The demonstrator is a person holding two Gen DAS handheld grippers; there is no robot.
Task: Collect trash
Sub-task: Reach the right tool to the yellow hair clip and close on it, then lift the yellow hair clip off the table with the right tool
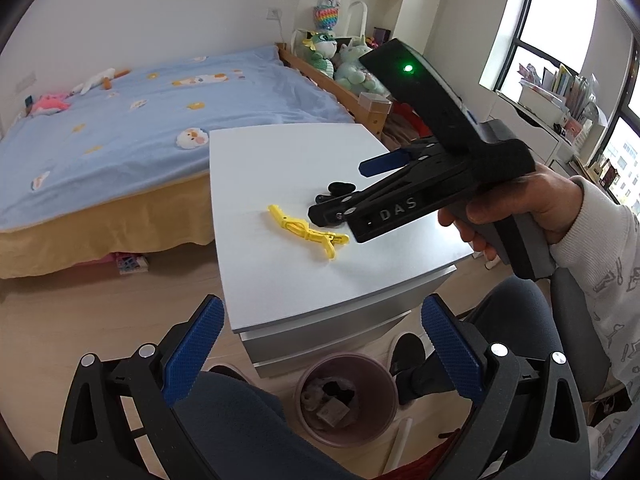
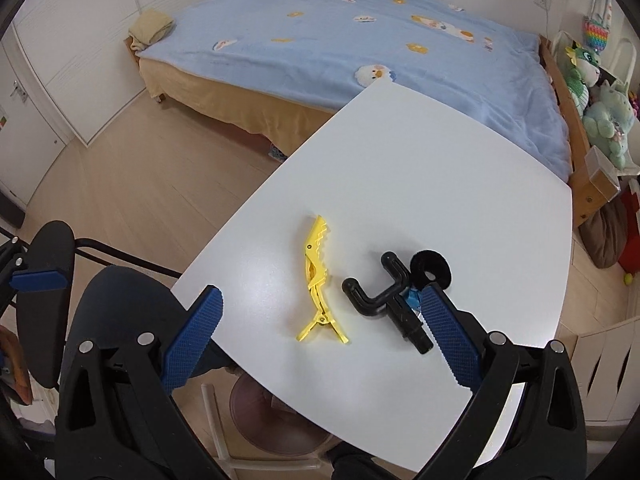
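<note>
A yellow hair clip [image 2: 319, 282] lies on the white cabinet top [image 2: 400, 160], with a black U-shaped hook [image 2: 378, 292] and a black fuzzy ring [image 2: 431, 270] to its right. My right gripper [image 2: 320, 332] is open just above the near edge, the clip and hook between its fingers' lines. In the left wrist view the right gripper [image 1: 340, 192] hovers over the clip [image 1: 308, 234]. My left gripper [image 1: 322, 352] is open and empty, above a pink trash bin [image 1: 346, 396] holding crumpled scraps on the floor.
A bed with a blue blanket [image 2: 380, 40] stands behind the cabinet. Plush toys [image 2: 600, 120] sit at its right end. The person's knees [image 1: 224, 420] and a grey chair [image 1: 576, 320] are close to the bin. A window desk [image 1: 552, 120] is at the right.
</note>
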